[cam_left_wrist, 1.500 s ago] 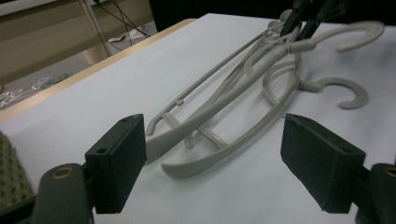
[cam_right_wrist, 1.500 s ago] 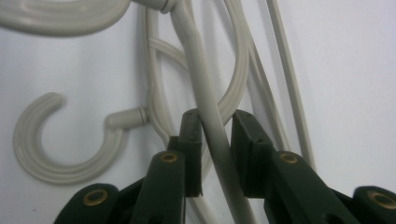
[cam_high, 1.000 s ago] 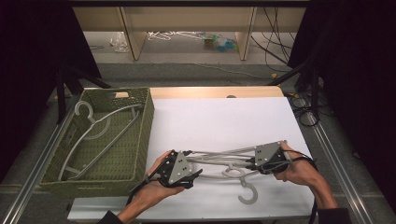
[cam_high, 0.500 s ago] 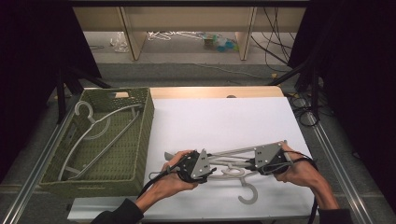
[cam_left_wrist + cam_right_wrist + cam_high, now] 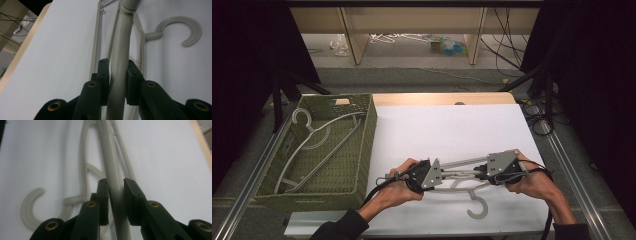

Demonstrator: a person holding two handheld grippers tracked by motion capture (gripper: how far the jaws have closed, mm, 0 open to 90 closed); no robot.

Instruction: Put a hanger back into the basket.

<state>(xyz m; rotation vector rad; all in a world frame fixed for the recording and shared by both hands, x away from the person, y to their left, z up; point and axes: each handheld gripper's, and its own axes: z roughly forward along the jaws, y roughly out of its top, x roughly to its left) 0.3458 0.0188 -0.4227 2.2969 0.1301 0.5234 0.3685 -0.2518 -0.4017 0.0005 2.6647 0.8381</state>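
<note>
A pale grey plastic hanger [image 5: 479,207] lies across the near part of the white table, hook toward me. My left gripper [image 5: 446,175] points right; its jaws have just been closing and now clamp the hanger's thick bar [image 5: 123,37]. In the left gripper view both pads of that gripper [image 5: 118,62] press on the bar, with the hook [image 5: 175,23] beyond. My right gripper [image 5: 480,172] points left at the other end. Its jaws [image 5: 116,181] have just been opening slightly, but the bar [image 5: 107,150] stays between the pads and touches them.
A green woven basket [image 5: 373,131] stands at the table's left with another grey hanger [image 5: 312,145] lying inside. The white tabletop [image 5: 452,125] stretches away behind the grippers to a wooden edge [image 5: 442,98]. Cables [image 5: 537,117] trail off the right side.
My left gripper has slid right along the hanger, toward the right gripper, and its jaws have gone from wide open to shut on the bar. The right hand has stayed put.
</note>
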